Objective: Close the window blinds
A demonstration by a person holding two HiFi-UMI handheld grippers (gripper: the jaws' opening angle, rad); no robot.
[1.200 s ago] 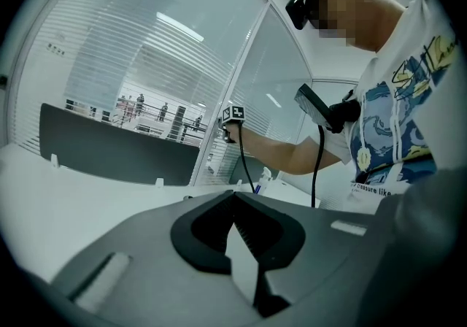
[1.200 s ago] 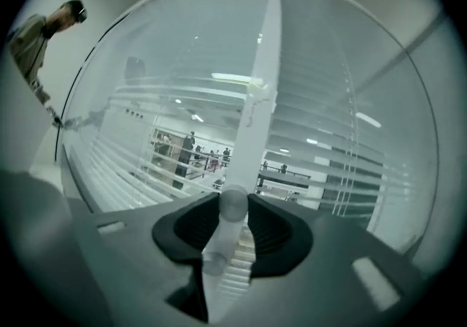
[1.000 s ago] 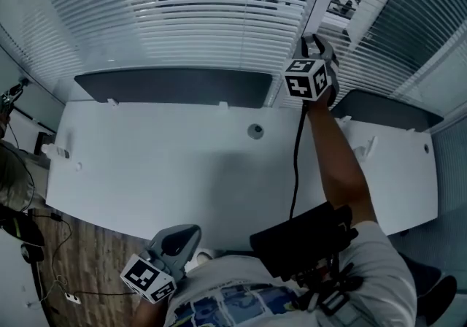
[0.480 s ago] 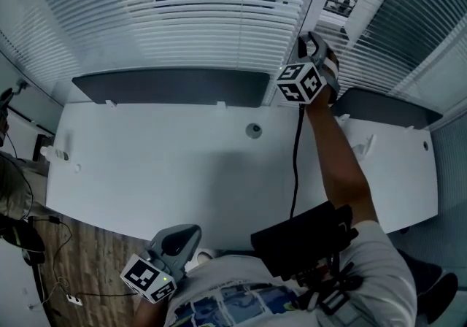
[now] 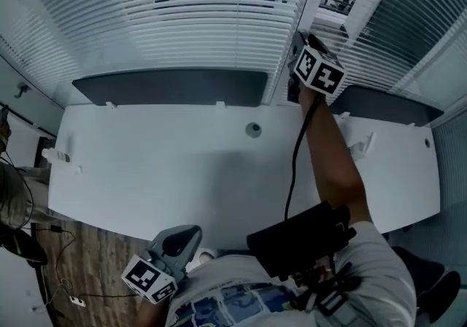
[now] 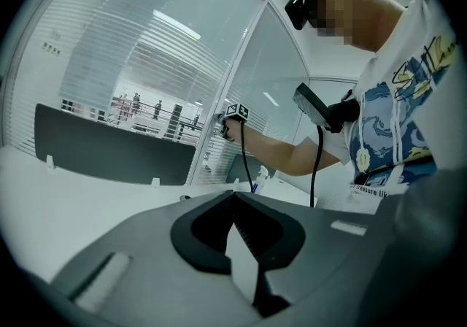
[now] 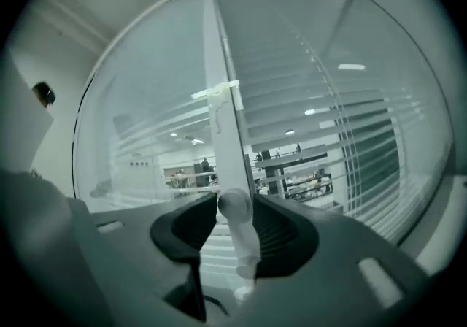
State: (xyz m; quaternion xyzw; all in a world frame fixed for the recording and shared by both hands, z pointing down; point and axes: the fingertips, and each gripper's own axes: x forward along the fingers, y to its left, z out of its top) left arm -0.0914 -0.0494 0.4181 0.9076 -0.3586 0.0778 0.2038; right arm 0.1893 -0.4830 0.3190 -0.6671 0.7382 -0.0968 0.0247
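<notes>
Our right forearm (image 5: 334, 161) stretches from the lower right of the head view up to the upper right of centre. There our right gripper (image 5: 298, 44) points away from us, rolled so that its marker cube sits tilted. Its jaws have just been opening and stand apart, with the blind wand (image 7: 241, 234) between them. Our left gripper (image 5: 186, 234) hangs at the lower left, close to our body, jaws together on nothing.
</notes>
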